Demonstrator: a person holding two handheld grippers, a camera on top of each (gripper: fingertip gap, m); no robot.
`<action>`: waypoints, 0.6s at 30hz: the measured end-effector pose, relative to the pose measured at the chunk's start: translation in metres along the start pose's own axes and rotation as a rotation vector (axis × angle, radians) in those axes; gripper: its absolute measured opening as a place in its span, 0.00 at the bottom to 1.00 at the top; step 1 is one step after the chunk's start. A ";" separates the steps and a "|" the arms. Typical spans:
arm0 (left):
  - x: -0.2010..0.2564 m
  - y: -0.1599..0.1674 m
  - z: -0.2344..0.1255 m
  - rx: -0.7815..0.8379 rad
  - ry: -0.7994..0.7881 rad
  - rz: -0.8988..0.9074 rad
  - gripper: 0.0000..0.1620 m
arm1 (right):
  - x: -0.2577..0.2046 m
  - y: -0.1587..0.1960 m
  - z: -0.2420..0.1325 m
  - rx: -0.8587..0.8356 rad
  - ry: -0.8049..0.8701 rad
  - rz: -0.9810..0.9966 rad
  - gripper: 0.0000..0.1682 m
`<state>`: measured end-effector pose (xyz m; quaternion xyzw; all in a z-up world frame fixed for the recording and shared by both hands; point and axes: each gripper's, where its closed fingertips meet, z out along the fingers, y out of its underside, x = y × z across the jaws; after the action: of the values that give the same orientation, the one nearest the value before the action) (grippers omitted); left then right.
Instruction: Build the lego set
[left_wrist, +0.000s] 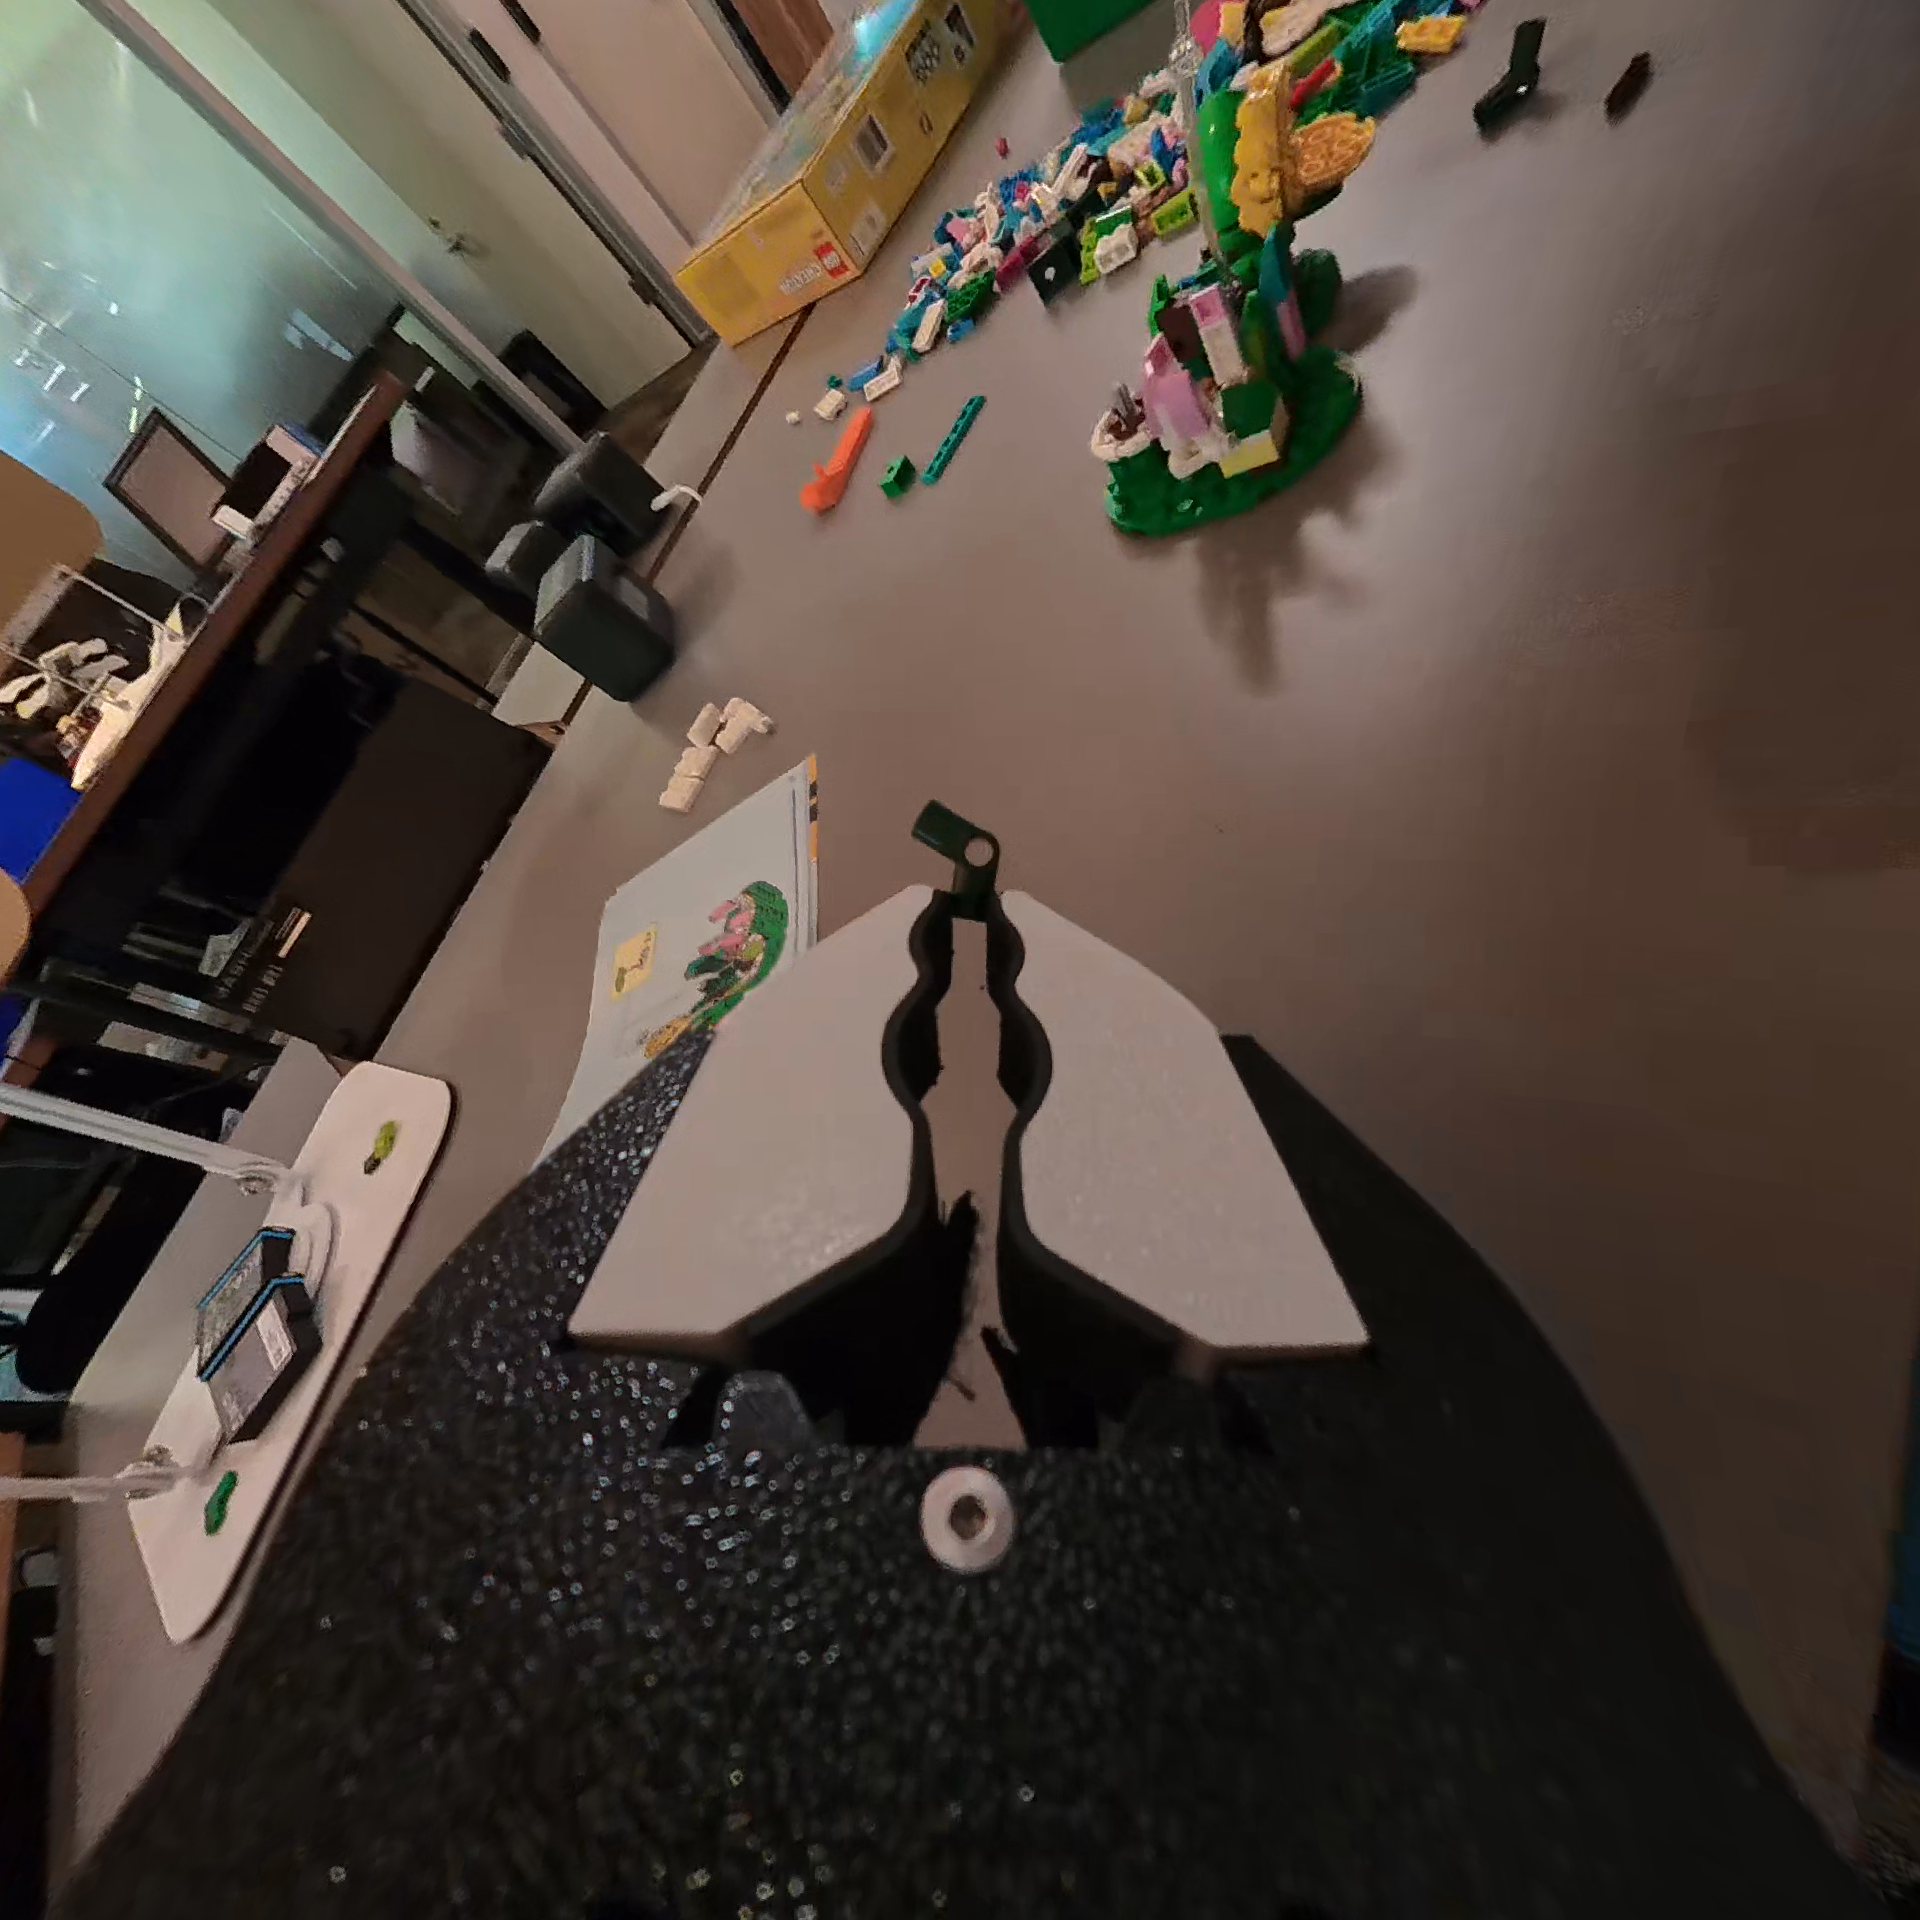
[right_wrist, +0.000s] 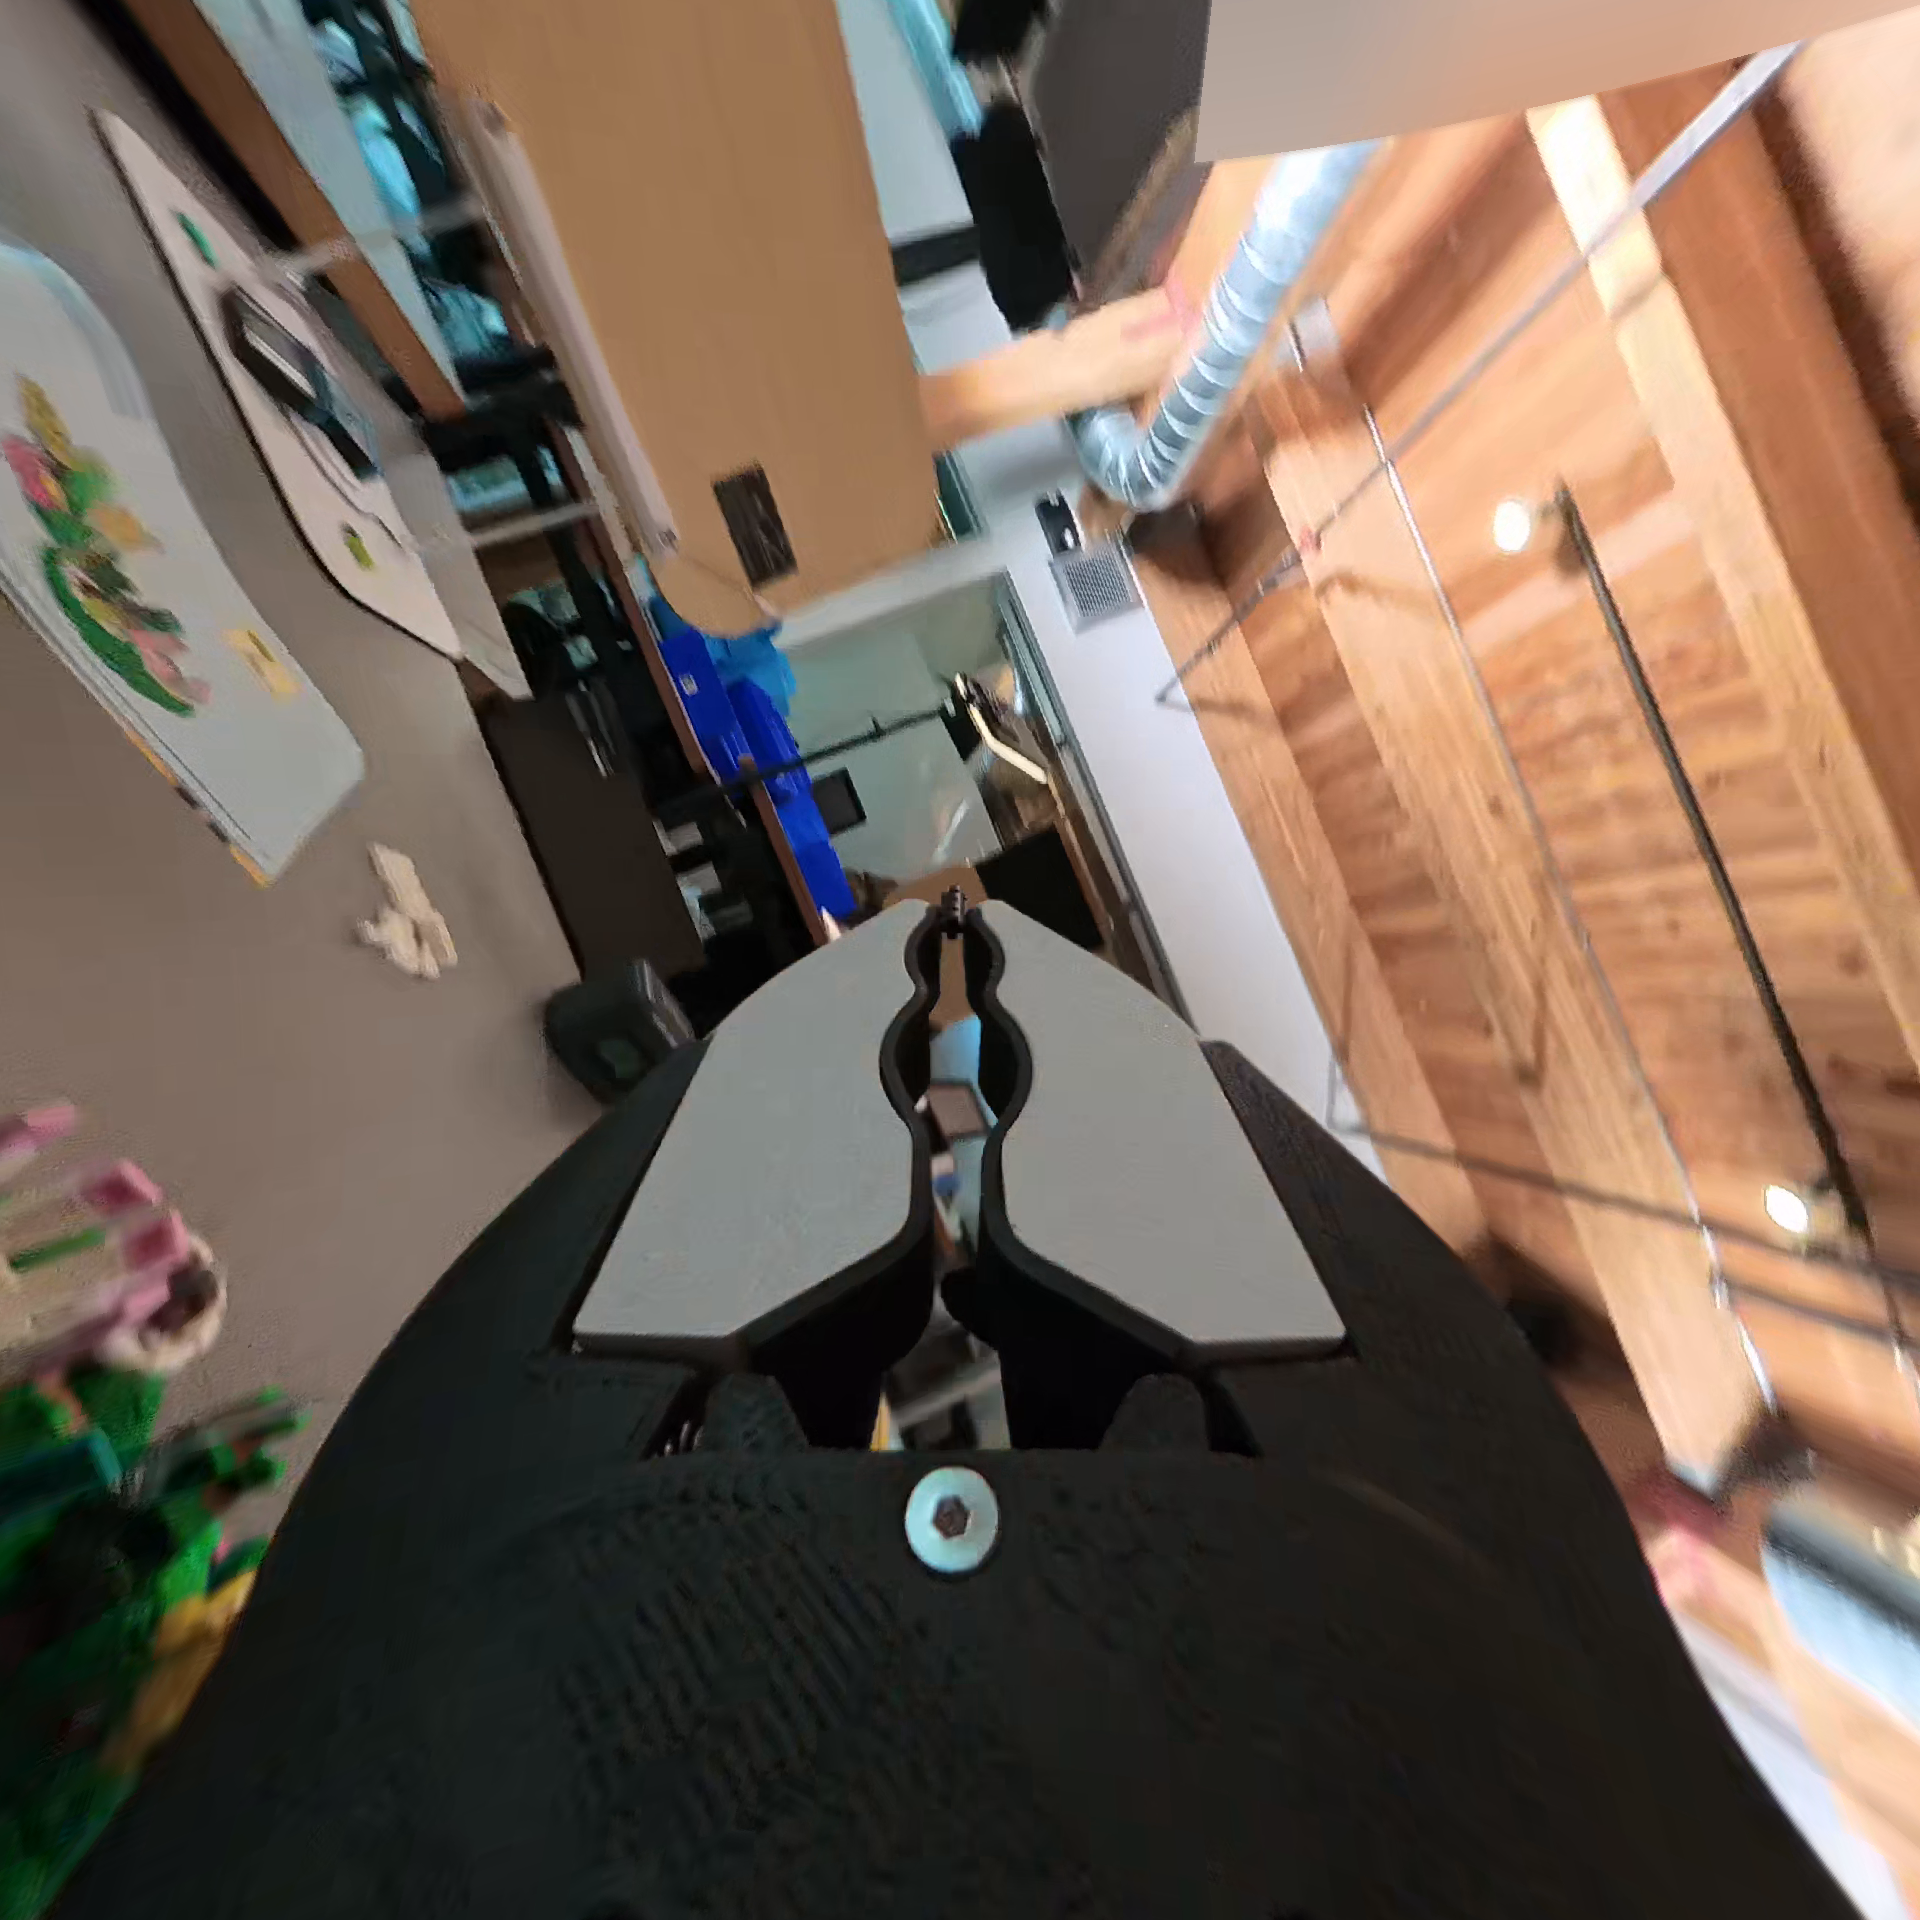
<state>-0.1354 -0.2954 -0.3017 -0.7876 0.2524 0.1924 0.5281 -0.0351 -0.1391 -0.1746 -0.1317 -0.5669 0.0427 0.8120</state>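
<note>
Left gripper (left_wrist: 968, 902) clamped on a dark green angled piece (left_wrist: 958, 850); right gripper (right_wrist: 951, 928) pinching a tiny black part (right_wrist: 951, 900).

Both tools are raised above the grey table (left_wrist: 1455, 831). Partly built green model (left_wrist: 1236, 405) stands toward the far edge, just beside the loose brick pile (left_wrist: 1060, 229) and near the yellow box (left_wrist: 831, 166); the instruction booklet (left_wrist: 707, 935) lies near the left edge.
</note>
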 end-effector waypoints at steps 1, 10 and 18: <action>0.000 0.001 0.002 -0.004 0.017 0.009 0.04 | -0.005 -0.018 0.007 0.045 -0.029 -0.036 0.01; 0.002 0.020 -0.011 -0.071 0.052 0.142 0.04 | -0.081 -0.101 0.034 0.243 -0.384 -0.247 0.01; 0.003 0.017 -0.031 -0.005 0.098 0.098 0.04 | -0.128 -0.133 0.041 0.286 -0.569 -0.208 0.02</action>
<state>-0.1426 -0.3305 -0.3043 -0.7840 0.3158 0.1802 0.5031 -0.1295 -0.2884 -0.2428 0.0592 -0.7696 0.0738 0.6315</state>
